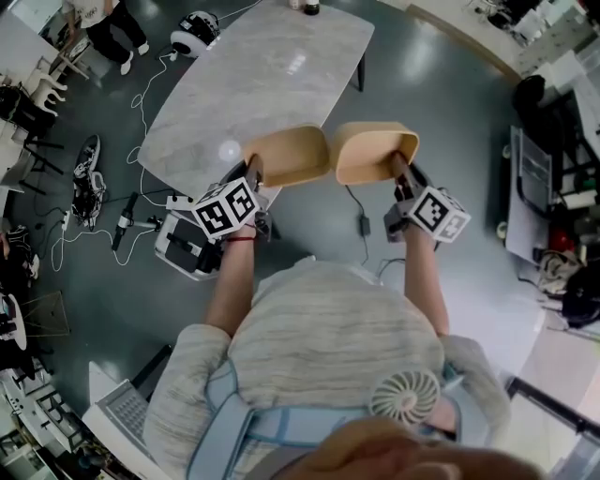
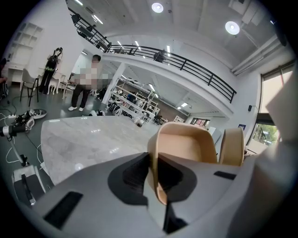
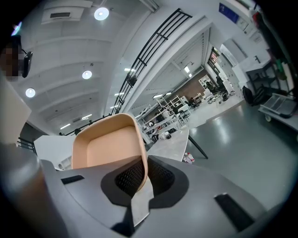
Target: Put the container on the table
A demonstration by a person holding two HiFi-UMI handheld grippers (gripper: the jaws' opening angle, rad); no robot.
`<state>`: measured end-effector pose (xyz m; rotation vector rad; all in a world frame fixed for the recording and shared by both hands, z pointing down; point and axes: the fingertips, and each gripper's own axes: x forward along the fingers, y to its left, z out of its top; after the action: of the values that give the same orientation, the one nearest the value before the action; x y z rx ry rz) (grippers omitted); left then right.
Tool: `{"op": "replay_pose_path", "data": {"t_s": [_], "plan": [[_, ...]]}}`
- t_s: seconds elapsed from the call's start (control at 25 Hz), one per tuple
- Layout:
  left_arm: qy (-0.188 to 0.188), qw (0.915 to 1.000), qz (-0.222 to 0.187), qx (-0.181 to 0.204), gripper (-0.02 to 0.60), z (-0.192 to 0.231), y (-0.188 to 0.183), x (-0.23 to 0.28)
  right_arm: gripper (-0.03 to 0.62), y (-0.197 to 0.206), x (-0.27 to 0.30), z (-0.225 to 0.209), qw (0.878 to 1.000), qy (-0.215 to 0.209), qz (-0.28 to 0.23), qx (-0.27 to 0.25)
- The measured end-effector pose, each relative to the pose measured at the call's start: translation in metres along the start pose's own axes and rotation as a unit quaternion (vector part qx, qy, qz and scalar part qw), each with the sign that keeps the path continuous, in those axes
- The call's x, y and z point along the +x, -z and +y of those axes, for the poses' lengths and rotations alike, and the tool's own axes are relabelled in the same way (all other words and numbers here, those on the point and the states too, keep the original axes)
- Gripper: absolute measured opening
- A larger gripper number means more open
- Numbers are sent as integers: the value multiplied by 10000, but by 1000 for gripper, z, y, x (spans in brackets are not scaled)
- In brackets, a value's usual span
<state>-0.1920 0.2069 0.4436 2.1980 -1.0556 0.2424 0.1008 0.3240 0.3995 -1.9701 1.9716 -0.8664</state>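
Two tan plastic containers hang in the air just off the near edge of the grey marble table (image 1: pixel 272 66). My left gripper (image 1: pixel 253 173) is shut on the rim of the left container (image 1: pixel 289 155), whose near wall is pinched between the jaws in the left gripper view (image 2: pixel 156 183), where the container (image 2: pixel 186 146) stands on edge. My right gripper (image 1: pixel 401 169) is shut on the rim of the right container (image 1: pixel 373 150). The right gripper view shows that container (image 3: pixel 109 146) tilted up, its rim clamped in the right gripper (image 3: pixel 142 179).
A dark bottle (image 1: pixel 311 7) stands at the table's far end. Cables and a power strip (image 1: pixel 180 202) lie on the floor to the left, with a white device (image 1: pixel 187 246) below the table's corner. A cluttered desk (image 1: pixel 553 178) fills the right side. A person (image 2: pixel 86 83) stands beyond the table.
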Motion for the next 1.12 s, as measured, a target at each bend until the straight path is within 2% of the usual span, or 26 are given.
{"op": "replay_pose_path", "data": {"t_s": [0.12, 0.4, 0.6, 0.84, 0.96, 1.12], "plan": [[-2, 10000, 4, 34, 32, 2, -4, 1, 20, 5, 7, 0, 9998, -71, 2, 162], [18, 10000, 0, -4, 32, 12, -12, 7, 20, -2, 20, 13, 9998, -55, 94, -151], [6, 10000, -1, 28, 32, 18, -23, 13, 20, 0, 34, 15, 9998, -127, 111, 111], [-31, 9999, -86, -49, 32, 27, -37, 28, 20, -16, 58, 18, 9998, -132, 130, -103], [-77, 9999, -104, -83, 32, 32, -47, 41, 20, -19, 79, 13, 9996, -238, 129, 107], [-200, 9997, -136, -92, 32, 40, -64, 62, 20, -39, 108, 8, 9992, -160, 230, -286]]}}
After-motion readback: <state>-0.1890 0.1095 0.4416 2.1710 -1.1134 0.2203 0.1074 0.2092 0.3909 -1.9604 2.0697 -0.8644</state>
